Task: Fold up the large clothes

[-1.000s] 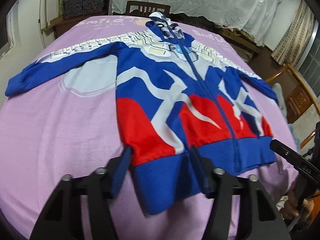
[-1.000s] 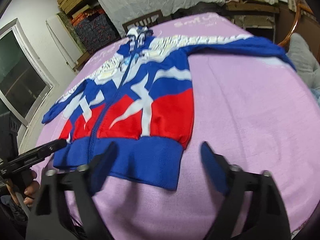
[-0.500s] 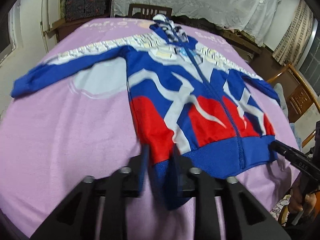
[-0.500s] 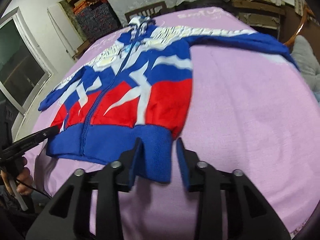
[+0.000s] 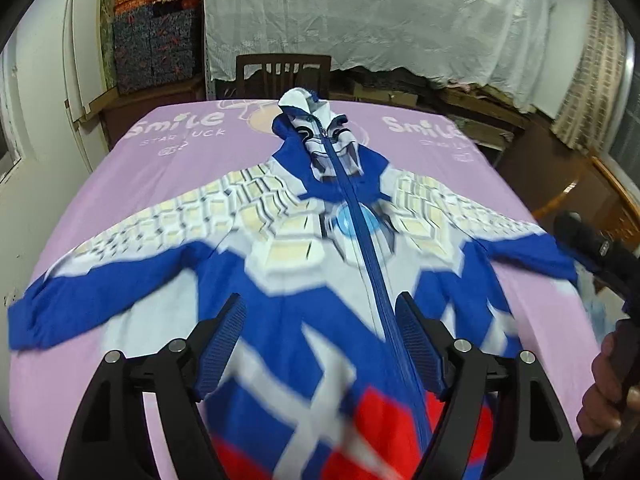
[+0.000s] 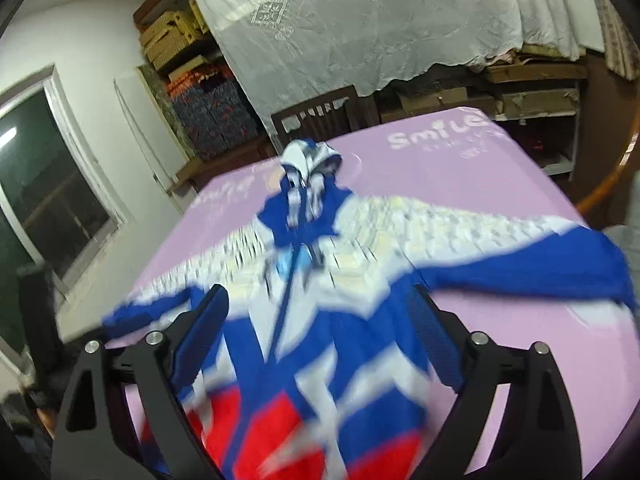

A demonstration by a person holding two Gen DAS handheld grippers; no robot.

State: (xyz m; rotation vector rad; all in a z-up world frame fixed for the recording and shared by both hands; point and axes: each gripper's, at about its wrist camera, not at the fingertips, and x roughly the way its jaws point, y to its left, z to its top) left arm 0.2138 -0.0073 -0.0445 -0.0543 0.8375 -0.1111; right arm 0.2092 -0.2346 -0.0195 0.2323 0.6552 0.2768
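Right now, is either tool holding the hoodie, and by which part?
Neither. The left tool and the right tool are both open over the hoodie, which lies spread on the table.

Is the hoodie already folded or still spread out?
Spread out: the hoodie lies flat, zipped, on the purple sheet, both sleeves stretched sideways.

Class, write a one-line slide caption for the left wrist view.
Open left gripper above a zipped blue, white and red hooded jacket spread flat, sleeves out, on a pink cloth.
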